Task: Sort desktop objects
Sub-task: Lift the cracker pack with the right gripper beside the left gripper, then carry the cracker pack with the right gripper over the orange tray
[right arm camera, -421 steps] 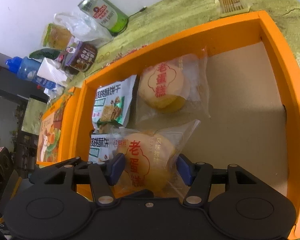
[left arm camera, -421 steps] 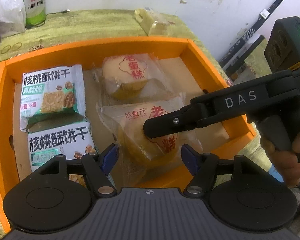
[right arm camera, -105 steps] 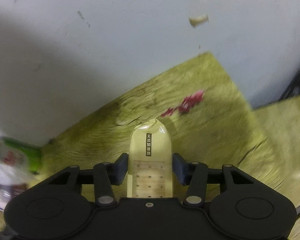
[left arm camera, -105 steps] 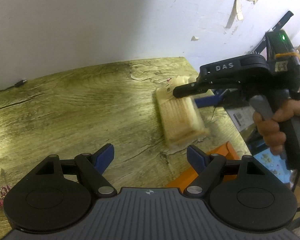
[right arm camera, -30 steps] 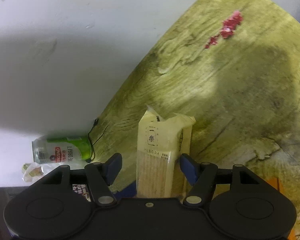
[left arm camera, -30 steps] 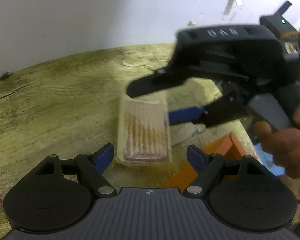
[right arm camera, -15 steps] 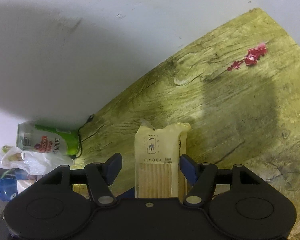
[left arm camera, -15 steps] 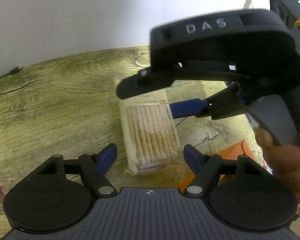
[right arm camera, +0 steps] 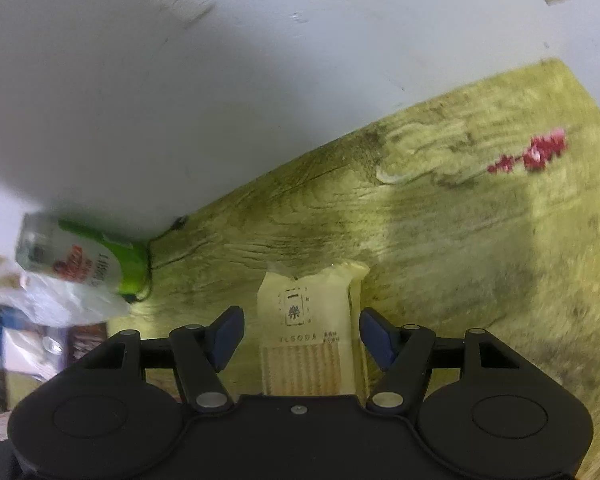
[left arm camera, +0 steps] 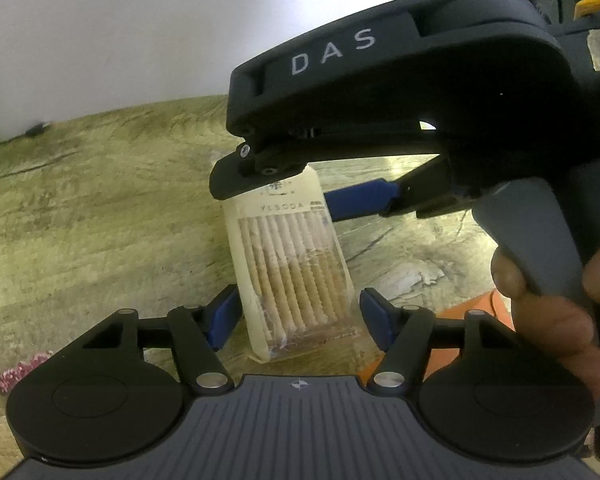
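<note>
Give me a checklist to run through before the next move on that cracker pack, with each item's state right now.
1. Cracker pack lying flat on the table: ok.
2. Right tongs open, jaws clear of the pack on both sides: ok.
3. Left tongs open, with the pack's near end between the jaws: ok.
4. Right tongs out of the left tongs' way: not ok, they hang over the pack's far end.
5. Room in the orange box for the pack: cannot tell, only a corner shows.
</note>
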A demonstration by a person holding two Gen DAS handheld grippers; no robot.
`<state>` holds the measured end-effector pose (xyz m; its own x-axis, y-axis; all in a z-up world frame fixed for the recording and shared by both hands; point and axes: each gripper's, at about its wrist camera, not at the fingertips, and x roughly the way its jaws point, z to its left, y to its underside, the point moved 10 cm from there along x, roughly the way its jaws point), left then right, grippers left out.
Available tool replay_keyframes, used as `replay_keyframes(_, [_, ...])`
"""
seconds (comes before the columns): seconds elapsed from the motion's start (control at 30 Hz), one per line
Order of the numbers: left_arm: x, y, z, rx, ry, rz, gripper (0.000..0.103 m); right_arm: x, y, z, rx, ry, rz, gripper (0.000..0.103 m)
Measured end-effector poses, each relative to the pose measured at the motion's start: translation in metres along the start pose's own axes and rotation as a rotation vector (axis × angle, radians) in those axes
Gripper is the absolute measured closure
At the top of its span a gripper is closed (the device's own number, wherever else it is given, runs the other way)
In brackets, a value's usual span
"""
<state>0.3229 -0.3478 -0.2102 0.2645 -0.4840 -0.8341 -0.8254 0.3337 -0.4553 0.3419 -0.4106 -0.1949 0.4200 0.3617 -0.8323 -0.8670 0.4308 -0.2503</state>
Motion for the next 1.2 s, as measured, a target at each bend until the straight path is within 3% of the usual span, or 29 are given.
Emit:
replay_keyframes(0.57, [-0.014, 0.009, 0.008, -0.026, 0.052, -0.007, 0.037, 0.016, 0.002, -0.001, -0.062, 0.039, 0.068, 0.046])
replay_keyframes(1.2, [-0.028, 0.014, 0.016, -0.006, 0.032, -0.039, 0.04, 0.003, 0.002, 0.005, -0.045, 0.006, 0.037, 0.048])
